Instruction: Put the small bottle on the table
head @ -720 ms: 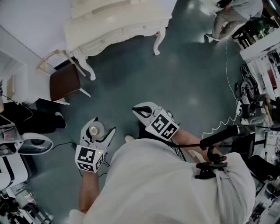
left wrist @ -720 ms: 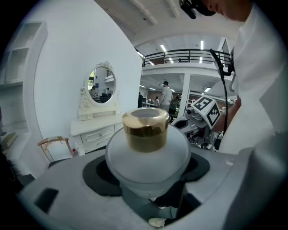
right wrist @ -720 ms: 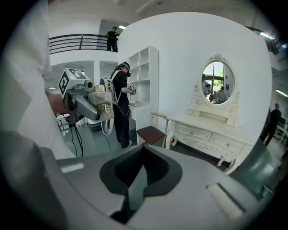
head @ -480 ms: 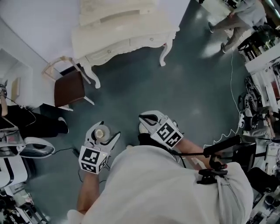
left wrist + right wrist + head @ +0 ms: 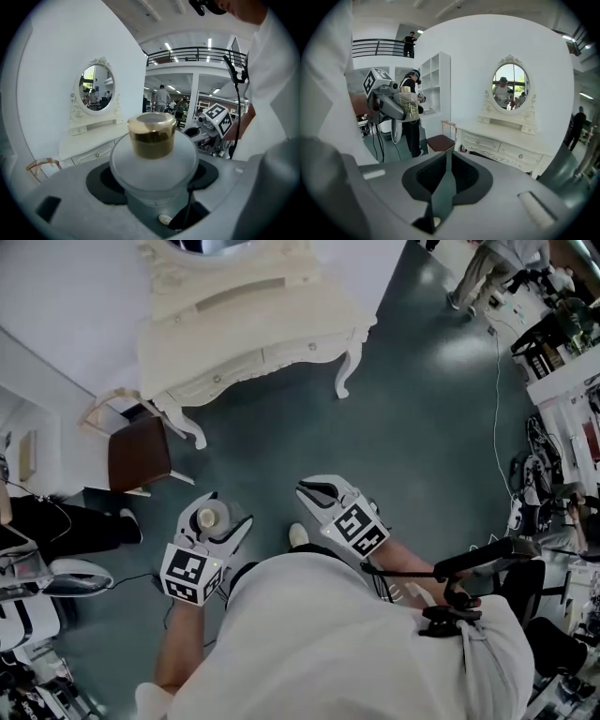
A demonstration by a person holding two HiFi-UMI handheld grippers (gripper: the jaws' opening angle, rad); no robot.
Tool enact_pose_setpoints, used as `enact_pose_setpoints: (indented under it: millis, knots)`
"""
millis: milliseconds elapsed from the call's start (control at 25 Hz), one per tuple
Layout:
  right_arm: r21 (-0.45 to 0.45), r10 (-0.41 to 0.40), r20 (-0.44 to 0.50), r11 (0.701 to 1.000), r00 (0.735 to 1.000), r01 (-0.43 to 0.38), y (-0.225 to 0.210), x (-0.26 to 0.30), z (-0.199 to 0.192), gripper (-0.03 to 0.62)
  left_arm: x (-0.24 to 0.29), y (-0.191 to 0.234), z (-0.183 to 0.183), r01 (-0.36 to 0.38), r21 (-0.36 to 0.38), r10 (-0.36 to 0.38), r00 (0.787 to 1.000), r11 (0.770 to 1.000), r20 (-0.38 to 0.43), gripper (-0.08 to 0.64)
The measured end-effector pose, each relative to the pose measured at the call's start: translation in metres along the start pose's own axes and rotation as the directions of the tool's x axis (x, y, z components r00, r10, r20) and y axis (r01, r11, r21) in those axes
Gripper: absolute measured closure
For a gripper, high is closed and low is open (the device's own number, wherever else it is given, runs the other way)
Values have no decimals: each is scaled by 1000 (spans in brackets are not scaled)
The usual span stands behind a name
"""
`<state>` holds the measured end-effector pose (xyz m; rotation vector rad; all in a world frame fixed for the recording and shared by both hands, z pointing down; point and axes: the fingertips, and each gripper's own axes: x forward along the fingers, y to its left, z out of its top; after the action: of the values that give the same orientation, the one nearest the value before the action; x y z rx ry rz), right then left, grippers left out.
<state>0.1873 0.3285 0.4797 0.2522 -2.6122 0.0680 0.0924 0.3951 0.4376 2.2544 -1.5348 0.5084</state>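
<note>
Plainly, the left gripper pinches the small bottle between wide-set jaws, over the floor and well short of the dressing table's front edge. Its gold cap shows, but the jaws hide its lower body and no label can be read. The right gripper has its jaws pressed together, empty. The head view cuts off the mirror at its top edge.
</note>
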Motion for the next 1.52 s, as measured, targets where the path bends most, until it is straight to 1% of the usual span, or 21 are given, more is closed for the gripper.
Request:
enact_pose_setpoints:
  millis: [160, 240, 360, 440, 600, 680, 760, 880, 1000, 1120, 1280, 1520]
  knots:
    - [22, -33, -12, 999, 999, 33, -46, -4, -12, 551, 41, 7, 24, 11, 0, -11, 1000, 1000, -1, 219]
    - [46, -42, -22, 998, 999, 43, -67, 6, -11, 551, 62, 21, 35, 27, -1, -27, 1000, 1000, -11, 219]
    - [79, -45, -39, 996, 998, 49, -89, 39, -1, 565, 84, 64, 45, 54, -9, -54, 998, 999, -27, 219]
    - [91, -50, -48, 994, 998, 54, -102, 61, 4, 569, 97, 91, 50, 69, -9, -69, 997, 998, -23, 219]
    - [96, -96, -71, 990, 993, 103, -146, 96, 14, 581, 133, 140, 69, 109, 11, -109, 994, 994, -8, 219]
    - [101, -120, -85, 987, 989, 128, -165, 110, 25, 586, 149, 162, 78, 132, 18, -132, 991, 991, -7, 219]
    - [103, -137, -77, 984, 988, 144, -182, 127, 44, 589, 161, 187, 88, 148, 31, -148, 989, 988, -13, 219]
    - [102, -170, -69, 979, 983, 176, -213, 153, 75, 591, 181, 227, 109, 171, 68, -171, 985, 983, -12, 219]
    - [123, -196, -64, 972, 979, 203, -237, 175, 95, 592, 200, 260, 126, 191, 93, -192, 981, 977, -2, 219]
    - [131, -213, -62, 967, 975, 220, -250, 190, 106, 592, 216, 288, 135, 193, 105, -194, 981, 976, -5, 219]
    - [137, -222, -85, 963, 971, 232, -270, 197, 106, 591, 242, 317, 148, 181, 100, -181, 983, 978, -14, 219]
    - [151, -221, -80, 961, 972, 231, -321, 214, 111, 592, 291, 363, 178, 140, 104, -139, 990, 985, -16, 219]
